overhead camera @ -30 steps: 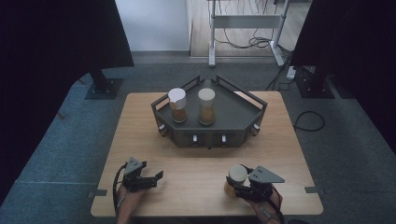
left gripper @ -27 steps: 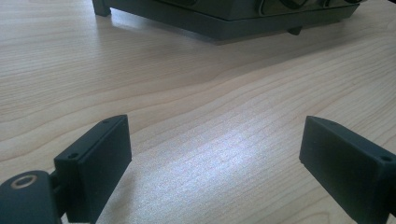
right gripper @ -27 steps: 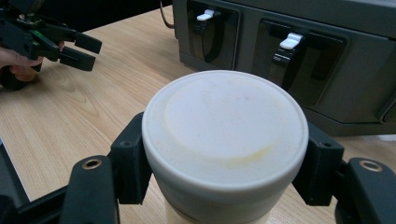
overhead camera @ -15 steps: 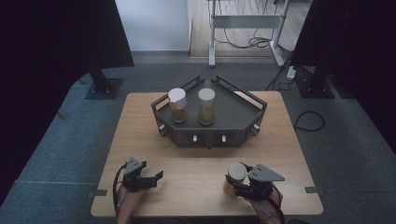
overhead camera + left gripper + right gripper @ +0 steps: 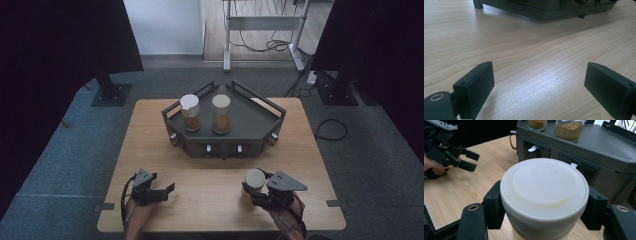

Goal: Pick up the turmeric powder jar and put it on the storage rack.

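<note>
A white-lidded jar [image 5: 253, 181] [image 5: 544, 195] stands upright on the table's near right part, and my right gripper [image 5: 256, 192] is shut on it, both jaws pressed against the lid's sides. Two more white-lidded jars of brown powder [image 5: 190, 113] [image 5: 221, 114] stand on the dark grey tray [image 5: 250, 125] at the middle back. My left gripper [image 5: 167, 191] [image 5: 539, 85] rests low over bare wood at the near left, open with nothing between its jaws. It also appears in the right gripper view, the left gripper [image 5: 470, 160] held in a hand.
The tray's front wall [image 5: 584, 167] carries small knobs and latches and stands just beyond the held jar. The wooden table [image 5: 150, 145] has bare room between the two grippers. Dark curtains, stands and floor cables surround the table.
</note>
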A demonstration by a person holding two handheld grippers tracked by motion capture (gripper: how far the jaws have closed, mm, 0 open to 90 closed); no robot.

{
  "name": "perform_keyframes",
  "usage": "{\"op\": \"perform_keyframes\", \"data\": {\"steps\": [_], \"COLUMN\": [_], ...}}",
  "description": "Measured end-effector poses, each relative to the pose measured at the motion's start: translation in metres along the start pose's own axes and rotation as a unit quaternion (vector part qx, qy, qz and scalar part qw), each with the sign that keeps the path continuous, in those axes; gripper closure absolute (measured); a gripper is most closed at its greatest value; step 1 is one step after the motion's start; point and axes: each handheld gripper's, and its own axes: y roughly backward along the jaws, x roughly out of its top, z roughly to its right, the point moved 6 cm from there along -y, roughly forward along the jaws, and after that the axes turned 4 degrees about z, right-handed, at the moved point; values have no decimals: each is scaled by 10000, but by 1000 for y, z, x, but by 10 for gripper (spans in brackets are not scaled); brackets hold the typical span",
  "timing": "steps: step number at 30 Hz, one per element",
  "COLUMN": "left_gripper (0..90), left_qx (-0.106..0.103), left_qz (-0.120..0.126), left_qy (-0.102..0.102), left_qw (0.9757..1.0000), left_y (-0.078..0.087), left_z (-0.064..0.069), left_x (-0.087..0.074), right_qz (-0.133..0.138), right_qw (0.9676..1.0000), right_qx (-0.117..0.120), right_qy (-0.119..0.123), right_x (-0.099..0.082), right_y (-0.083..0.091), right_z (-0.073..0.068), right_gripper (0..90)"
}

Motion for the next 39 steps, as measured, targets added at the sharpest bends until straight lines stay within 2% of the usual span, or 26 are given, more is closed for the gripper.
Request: {"op": "perform_keyframes", "data": {"steps": [39], "left_gripper": [84], "left_qx": [-23], "left_qz": [-91], "left_qy": [34], "left_qw": [10000], "left_y": [-1], "left_z": [-1], "left_x": [2], "right_qz": [26], "right_qw": [9998], "right_qx": [-174], "right_qy": [58], "right_x": [37], "right_y": [0], "right_z": [15], "right_gripper": [331]}}
